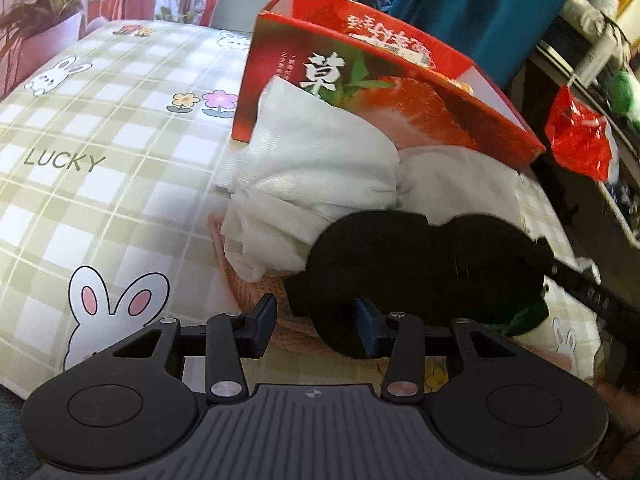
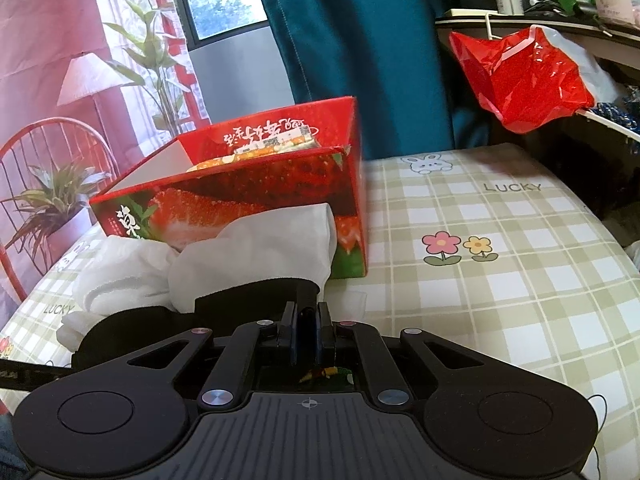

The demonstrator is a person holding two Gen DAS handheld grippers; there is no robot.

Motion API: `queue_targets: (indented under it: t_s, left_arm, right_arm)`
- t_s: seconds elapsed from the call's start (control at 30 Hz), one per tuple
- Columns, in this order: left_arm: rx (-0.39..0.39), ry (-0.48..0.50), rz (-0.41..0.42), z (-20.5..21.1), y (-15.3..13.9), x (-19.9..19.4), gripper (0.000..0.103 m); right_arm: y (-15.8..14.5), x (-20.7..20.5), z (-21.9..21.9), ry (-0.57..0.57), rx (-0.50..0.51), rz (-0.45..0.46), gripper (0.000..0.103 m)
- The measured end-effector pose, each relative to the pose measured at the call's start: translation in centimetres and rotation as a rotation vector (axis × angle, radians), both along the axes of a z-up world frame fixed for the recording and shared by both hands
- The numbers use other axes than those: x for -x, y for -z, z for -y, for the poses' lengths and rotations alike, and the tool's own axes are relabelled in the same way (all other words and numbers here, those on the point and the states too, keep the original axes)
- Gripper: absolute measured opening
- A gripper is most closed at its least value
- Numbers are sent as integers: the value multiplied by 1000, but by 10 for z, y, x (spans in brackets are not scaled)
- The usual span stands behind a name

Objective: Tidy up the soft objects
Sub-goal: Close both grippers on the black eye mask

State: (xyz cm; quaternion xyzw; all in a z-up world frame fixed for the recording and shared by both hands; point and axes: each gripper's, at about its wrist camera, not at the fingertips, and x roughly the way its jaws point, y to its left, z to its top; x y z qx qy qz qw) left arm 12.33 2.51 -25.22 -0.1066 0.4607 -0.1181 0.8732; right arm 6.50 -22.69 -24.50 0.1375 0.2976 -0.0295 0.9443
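Observation:
A black cloth [image 1: 420, 268] lies in a heap on white cloths [image 1: 320, 168] and a pink knitted cloth [image 1: 260, 292], in front of the red strawberry box [image 1: 380, 92]. My left gripper [image 1: 316, 306] is partly open over the pink cloth. Its right pad touches the black cloth's edge and its left pad stands just clear. In the right wrist view my right gripper [image 2: 308, 314] is shut on a fold of the black cloth [image 2: 132, 336]. The white cloths [image 2: 248, 248] lean on the box [image 2: 248, 196], which is open at the top.
All of this sits on a bed with a green plaid bunny cover [image 1: 100, 152] [image 2: 500, 272]. A red plastic bag [image 2: 520, 80] hangs from a cluttered shelf on the right. A teal curtain [image 2: 360, 40] hangs behind the box. Something green [image 1: 528, 314] peeks out under the black cloth.

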Motion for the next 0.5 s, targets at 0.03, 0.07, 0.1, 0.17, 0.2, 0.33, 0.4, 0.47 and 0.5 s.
queue_targets:
  t_s: [0.03, 0.07, 0.1, 0.17, 0.2, 0.33, 0.4, 0.47, 0.5]
  left_arm:
    - [14, -5, 1, -2, 1, -2, 45]
    - [19, -7, -1, -2, 1, -5, 45]
    - [19, -6, -1, -1, 2, -7, 45]
    - [20, 8, -3, 2, 3, -8, 43]
    - [23, 18, -4, 2, 3, -8, 39]
    - [-18, 46, 47, 9, -6, -3, 17]
    - [-20, 53, 78, 9, -14, 2, 13]
    - [-25, 54, 114, 8, -21, 7, 12]
    - [-26, 51, 130, 7, -24, 9, 12]
  right_arm:
    - [0, 0, 0, -1, 0, -1, 8]
    - [0, 0, 1, -2, 0, -3, 8]
    - [1, 0, 1, -4, -1, -6, 8]
    - [1, -1, 0, -7, -3, -10, 8]
    - [1, -1, 0, -10, -4, -11, 8]
    - [0, -1, -4, -31, -4, -12, 8]
    - [-2, 0, -6, -45, -3, -12, 8]
    - [-5, 1, -6, -60, -14, -3, 8]
    - [-7, 2, -7, -67, -18, 2, 8]
